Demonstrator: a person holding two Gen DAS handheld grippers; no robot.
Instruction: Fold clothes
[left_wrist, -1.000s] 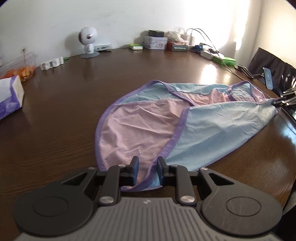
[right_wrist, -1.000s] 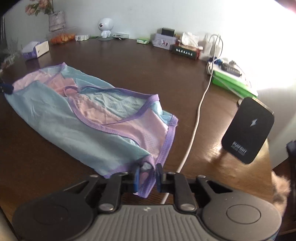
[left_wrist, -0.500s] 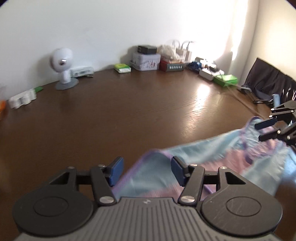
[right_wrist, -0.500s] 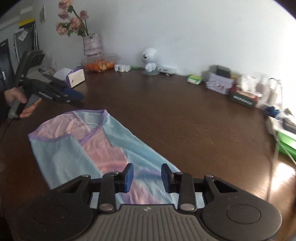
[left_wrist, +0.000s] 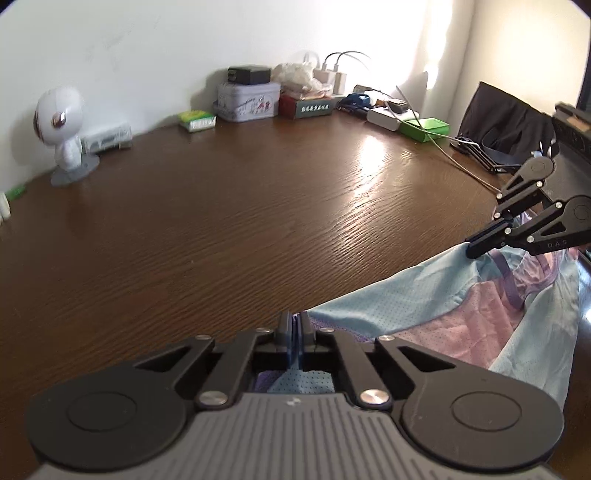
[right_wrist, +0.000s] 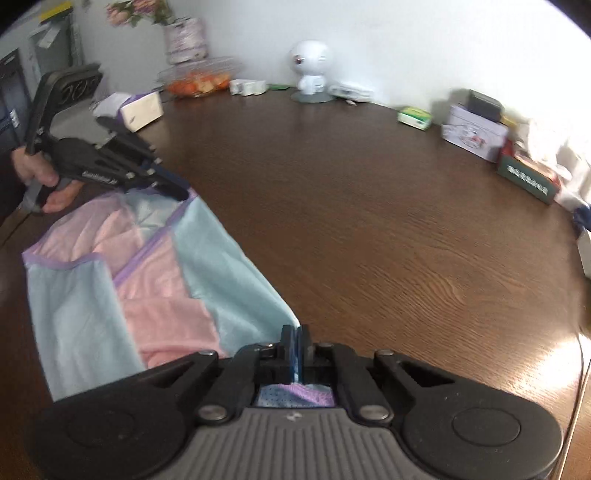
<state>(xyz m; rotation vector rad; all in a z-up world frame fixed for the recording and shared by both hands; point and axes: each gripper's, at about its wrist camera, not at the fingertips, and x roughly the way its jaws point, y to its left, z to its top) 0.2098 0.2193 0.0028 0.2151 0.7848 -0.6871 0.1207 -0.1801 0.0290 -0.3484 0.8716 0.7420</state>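
A light blue and pink mesh garment (left_wrist: 461, 317) with purple trim hangs stretched between my two grippers above the brown table (left_wrist: 221, 229). My left gripper (left_wrist: 294, 325) is shut on one corner of it. My right gripper (right_wrist: 295, 338) is shut on the opposite corner, and the garment (right_wrist: 147, 280) spreads down to the left in the right wrist view. The right gripper also shows in the left wrist view (left_wrist: 476, 251), and the left gripper shows in the right wrist view (right_wrist: 177, 192), held by a hand.
Along the wall stand a white robot figurine (left_wrist: 62, 136), a tin box (left_wrist: 247, 99), a red box (left_wrist: 306, 105), chargers with cables (left_wrist: 436, 136), a tissue box (right_wrist: 142, 110), a fruit container (right_wrist: 195, 79) and a flower vase (right_wrist: 184, 37). A dark chair (left_wrist: 509, 122) is at the right.
Both grippers opened half a second ago and have now shut on the garment's corners. The garment, flat on the table a second ago, is now lifted and stretched between them.
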